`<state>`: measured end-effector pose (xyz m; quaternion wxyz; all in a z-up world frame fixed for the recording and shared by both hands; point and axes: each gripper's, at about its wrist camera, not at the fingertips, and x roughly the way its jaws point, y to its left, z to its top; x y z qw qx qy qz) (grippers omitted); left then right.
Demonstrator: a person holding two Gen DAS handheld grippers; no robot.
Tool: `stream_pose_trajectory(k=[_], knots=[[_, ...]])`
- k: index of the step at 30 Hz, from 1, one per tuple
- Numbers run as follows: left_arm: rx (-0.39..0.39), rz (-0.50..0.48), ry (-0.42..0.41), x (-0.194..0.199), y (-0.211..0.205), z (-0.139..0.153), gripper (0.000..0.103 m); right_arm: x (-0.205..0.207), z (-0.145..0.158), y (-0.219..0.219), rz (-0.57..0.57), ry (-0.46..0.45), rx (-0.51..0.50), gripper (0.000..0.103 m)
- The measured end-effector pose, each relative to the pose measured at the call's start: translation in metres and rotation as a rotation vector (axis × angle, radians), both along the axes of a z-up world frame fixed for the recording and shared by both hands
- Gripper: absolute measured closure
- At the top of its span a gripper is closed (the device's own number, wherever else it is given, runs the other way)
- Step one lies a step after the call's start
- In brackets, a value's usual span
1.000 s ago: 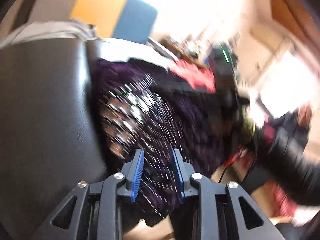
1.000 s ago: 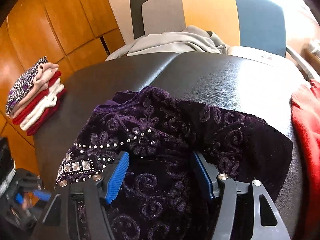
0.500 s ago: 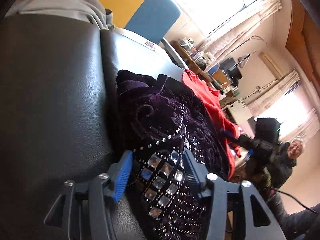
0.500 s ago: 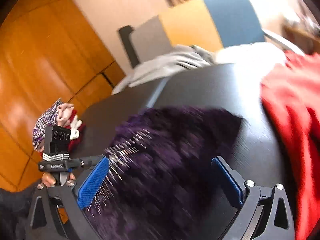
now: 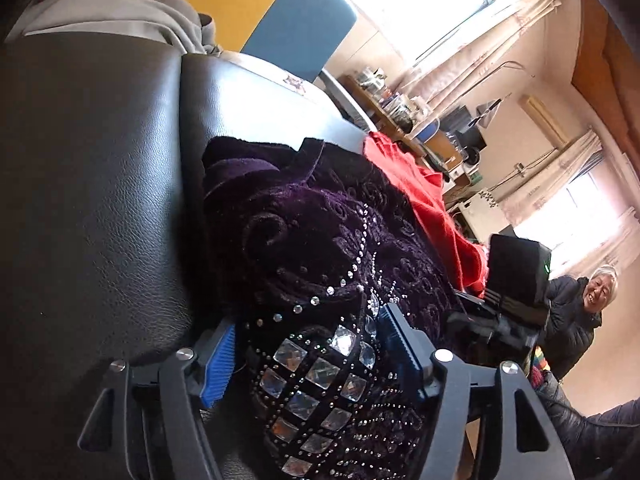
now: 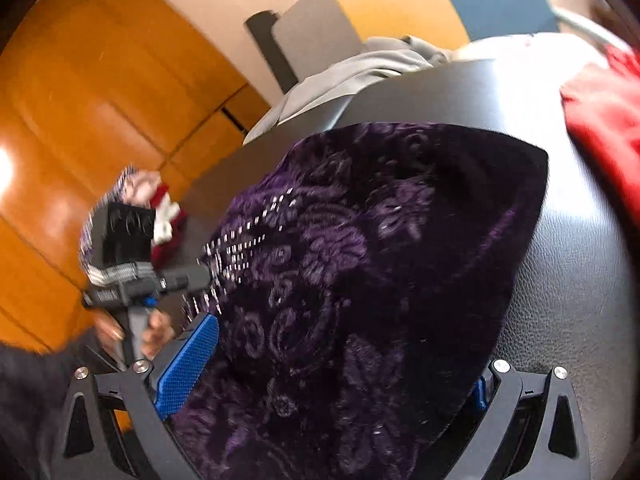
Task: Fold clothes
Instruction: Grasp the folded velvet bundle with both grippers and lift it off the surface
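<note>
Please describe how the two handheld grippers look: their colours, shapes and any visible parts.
The left gripper and the right gripper look alike: black angular frames with triangular cut-outs, silver round screw heads, and ribbed blue pads on the fingers. No cables show. A dark sleeve appears beside the right one.

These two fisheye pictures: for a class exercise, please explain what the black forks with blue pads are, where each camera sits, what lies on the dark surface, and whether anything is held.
No robot here: a person holds a hand tool with two fingers in each hand, a camera on each looking along them. One picture looks over the left gripper, the other over the right gripper. A purple velvet garment with rhinestones lies on the black leather surface, a red garment beside it and a grey one at the far edge. Both tools have just been opening; the fabric lies between the fingers, ungripped.
</note>
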<state>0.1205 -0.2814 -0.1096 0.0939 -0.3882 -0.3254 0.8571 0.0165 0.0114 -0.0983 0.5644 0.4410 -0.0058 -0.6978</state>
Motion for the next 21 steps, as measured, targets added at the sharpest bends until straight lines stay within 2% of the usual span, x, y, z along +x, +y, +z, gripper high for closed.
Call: stream_pose_trajectory(k=[1, 3, 6, 7, 9, 11, 14, 16, 19, 21], knots=[[-0.009, 0.005, -0.007, 0.000, 0.000, 0.001, 0.041, 0.005, 0.000, -0.002, 0.011, 0.039, 0.016, 0.000], [-0.027, 0.015, -0.021, 0.000, 0.001, 0.002, 0.060, 0.016, 0.001, -0.010, 0.024, 0.116, 0.085, 0.004], [-0.031, 0.029, 0.003, 0.010, 0.006, 0.008, 0.070, 0.023, 0.003, -0.012, -0.012, 0.183, 0.154, 0.017], [-0.009, 0.040, 0.011, 0.014, 0.006, 0.010, 0.071, 0.024, 0.003, -0.009, -0.025, 0.177, 0.148, 0.021], [0.033, 0.057, 0.051, 0.028, 0.005, 0.015, 0.073, 0.025, 0.005, -0.005, -0.039, 0.146, 0.126, 0.039], [0.048, 0.062, 0.099, 0.047, 0.002, 0.025, 0.073, 0.031, 0.008, -0.007, -0.034, 0.108, 0.099, 0.046], [0.029, 0.087, 0.151, 0.075, -0.005, 0.042, 0.074, 0.047, 0.014, -0.028, -0.004, 0.064, 0.060, 0.053], [0.025, 0.132, 0.198, 0.102, -0.017, 0.056, 0.074, 0.056, 0.025, -0.053, 0.029, 0.029, -0.011, 0.056], [-0.001, 0.243, 0.268, 0.151, -0.047, 0.085, 0.074, 0.069, 0.043, -0.092, 0.083, -0.017, -0.113, 0.056], [-0.051, 0.330, 0.322, 0.189, -0.072, 0.110, 0.074, 0.081, 0.065, -0.129, 0.157, 0.003, -0.162, 0.056]])
